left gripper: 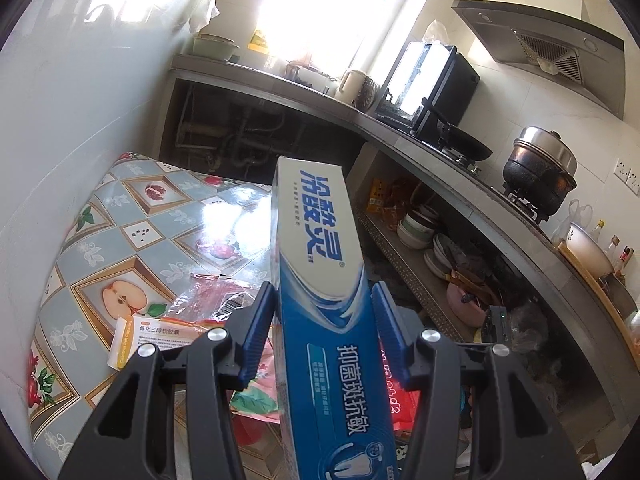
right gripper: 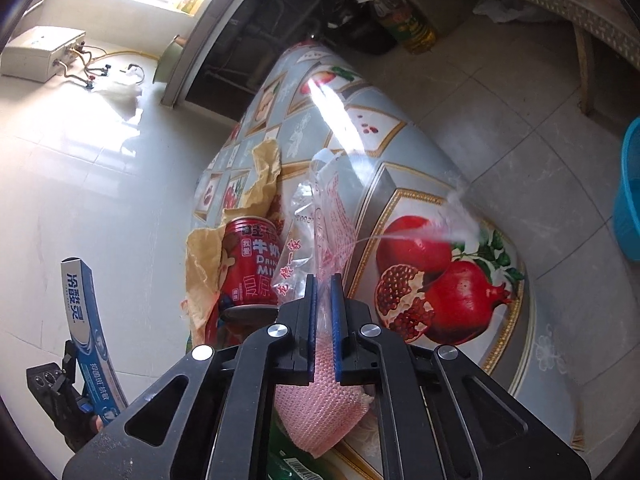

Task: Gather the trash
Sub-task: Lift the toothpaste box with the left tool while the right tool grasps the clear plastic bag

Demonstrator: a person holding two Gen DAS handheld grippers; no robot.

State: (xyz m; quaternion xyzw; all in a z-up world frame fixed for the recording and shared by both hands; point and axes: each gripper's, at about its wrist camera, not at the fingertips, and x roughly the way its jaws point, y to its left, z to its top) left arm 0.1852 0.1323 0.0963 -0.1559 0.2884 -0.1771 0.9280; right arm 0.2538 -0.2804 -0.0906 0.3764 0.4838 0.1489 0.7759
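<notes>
My left gripper (left gripper: 322, 292) is shut on a long blue-and-white toothpaste box (left gripper: 316, 248), which sticks out forward above the table's fruit-patterned cloth (left gripper: 140, 216). The same box (right gripper: 86, 320) shows at lower left in the right wrist view, off the table's edge. My right gripper (right gripper: 323, 280) is shut on a clear plastic bag with red print (right gripper: 320, 208) that trails up across the cloth (right gripper: 440, 160). A red drink can (right gripper: 250, 264) stands just left of it, beside crumpled brown paper (right gripper: 266, 172). A white-and-orange medicine box (left gripper: 132, 340) and a pink wrapper (left gripper: 260, 384) lie under the left fingers.
A white tiled wall runs along the table's left side. A kitchen counter with a black pot (left gripper: 540, 176) and a shelf of bowls (left gripper: 420, 228) stands at right. On the floor are a blue bucket (right gripper: 630, 192) and an oil bottle (right gripper: 404, 20).
</notes>
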